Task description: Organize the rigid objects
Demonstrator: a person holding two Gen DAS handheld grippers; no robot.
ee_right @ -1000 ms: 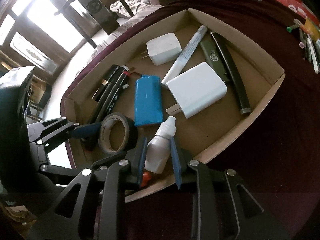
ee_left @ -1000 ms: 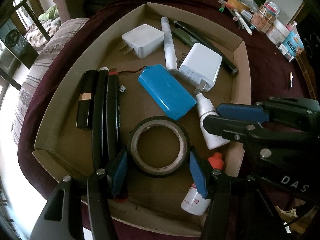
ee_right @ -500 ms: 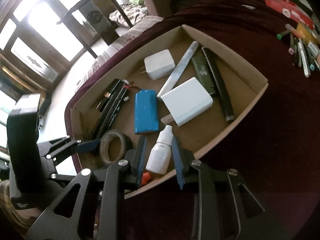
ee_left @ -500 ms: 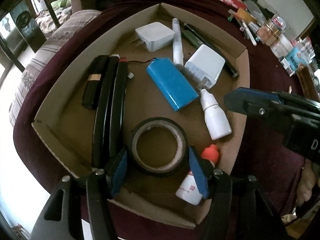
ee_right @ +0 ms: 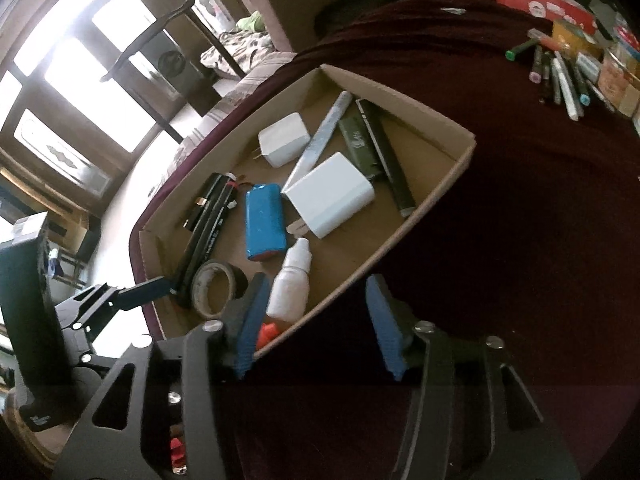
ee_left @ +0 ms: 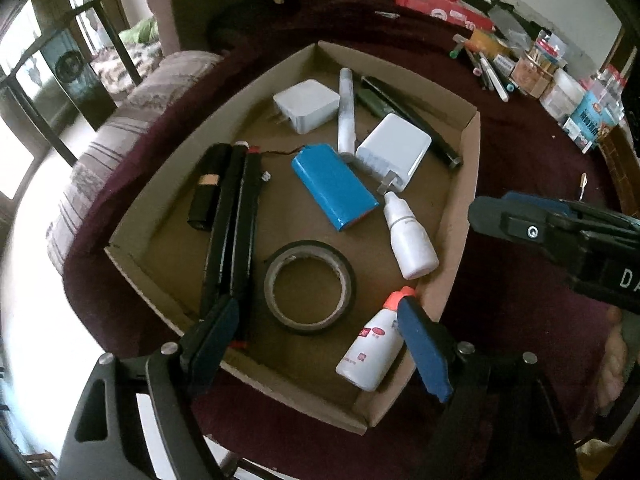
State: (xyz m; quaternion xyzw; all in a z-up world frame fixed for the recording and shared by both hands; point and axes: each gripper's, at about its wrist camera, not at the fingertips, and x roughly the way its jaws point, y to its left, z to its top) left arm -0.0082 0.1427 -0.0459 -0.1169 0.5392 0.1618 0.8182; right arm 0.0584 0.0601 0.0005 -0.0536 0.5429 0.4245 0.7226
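Left gripper spread, holding nothing, above tape roll in cardboard tray. Right gripper spread, empty, over tray edge.

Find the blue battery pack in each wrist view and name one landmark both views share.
Left wrist: blue battery pack lies mid-tray, just above centre.
Right wrist: it lies left of centre, near upright.
Shared landmark: the dropper bottle lies beside its lower end.

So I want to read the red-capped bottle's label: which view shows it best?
The left wrist view: the bottle lies there nearly whole, label up. The right wrist view shows only its red cap behind a finger.
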